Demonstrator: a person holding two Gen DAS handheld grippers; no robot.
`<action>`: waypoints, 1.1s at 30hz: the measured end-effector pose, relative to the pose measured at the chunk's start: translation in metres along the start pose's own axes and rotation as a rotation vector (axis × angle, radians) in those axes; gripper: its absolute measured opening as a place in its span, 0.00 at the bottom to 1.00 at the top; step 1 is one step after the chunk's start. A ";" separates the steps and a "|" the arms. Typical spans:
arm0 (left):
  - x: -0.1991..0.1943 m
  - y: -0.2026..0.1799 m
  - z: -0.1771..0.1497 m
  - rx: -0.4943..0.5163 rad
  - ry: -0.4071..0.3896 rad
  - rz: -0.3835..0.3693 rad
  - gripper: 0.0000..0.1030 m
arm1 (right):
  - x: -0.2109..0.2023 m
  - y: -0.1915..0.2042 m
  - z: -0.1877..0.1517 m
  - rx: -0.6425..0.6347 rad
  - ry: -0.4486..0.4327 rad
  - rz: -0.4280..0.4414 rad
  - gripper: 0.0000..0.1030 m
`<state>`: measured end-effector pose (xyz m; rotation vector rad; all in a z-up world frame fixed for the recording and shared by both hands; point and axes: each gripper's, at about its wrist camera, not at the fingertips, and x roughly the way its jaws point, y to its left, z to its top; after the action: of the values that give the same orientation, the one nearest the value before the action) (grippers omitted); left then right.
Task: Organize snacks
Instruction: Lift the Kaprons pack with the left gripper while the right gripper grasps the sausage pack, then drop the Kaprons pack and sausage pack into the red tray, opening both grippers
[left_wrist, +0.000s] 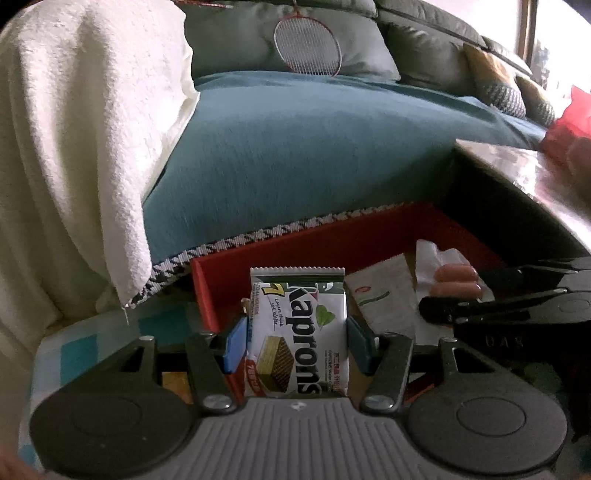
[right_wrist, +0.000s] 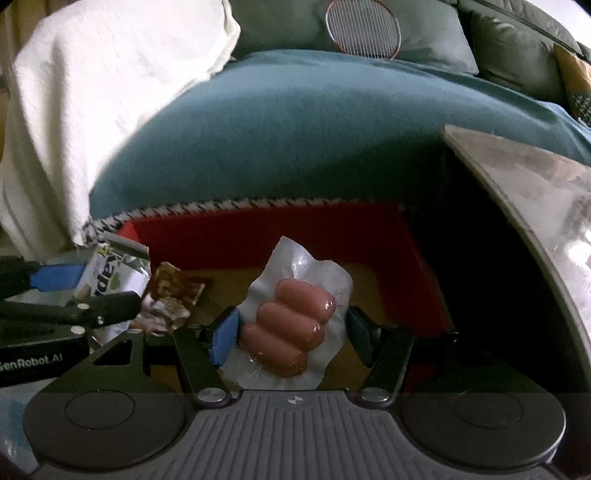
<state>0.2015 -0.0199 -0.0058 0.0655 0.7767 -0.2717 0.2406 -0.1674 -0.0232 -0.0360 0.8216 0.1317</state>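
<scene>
My left wrist camera sits just behind the left tongs (left_wrist: 295, 343), looking forward and steeply down along them, very near the red box (left_wrist: 332, 236) at 12 o'clock. My right wrist camera sits likewise behind the right tongs (right_wrist: 291, 332), facing the same way and equally near. Both views share the red box, the teal sofa cover (left_wrist: 314, 147) beyond it, and the racket (left_wrist: 306, 44) at 12 o'clock. Each view shows the other tongs: at 3 o'clock from the left, at 9 o'clock from the right.

wafer pack (left_wrist: 298, 332) left of sausage pack (right_wrist: 291, 325) | both above box (left_wrist: 332, 236) | sofa (left_wrist: 314, 140) behind box
</scene>
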 end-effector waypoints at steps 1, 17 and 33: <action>0.001 -0.001 0.000 0.003 0.003 0.003 0.49 | 0.002 0.000 -0.001 -0.005 0.008 -0.003 0.69; -0.001 -0.002 0.000 0.014 0.015 0.018 0.50 | -0.006 -0.001 -0.001 -0.001 -0.010 -0.031 0.71; -0.046 -0.003 -0.020 -0.002 0.002 0.000 0.51 | -0.056 0.020 -0.015 -0.026 -0.057 0.010 0.75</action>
<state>0.1554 -0.0091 0.0123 0.0640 0.7786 -0.2709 0.1891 -0.1544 0.0082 -0.0520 0.7633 0.1521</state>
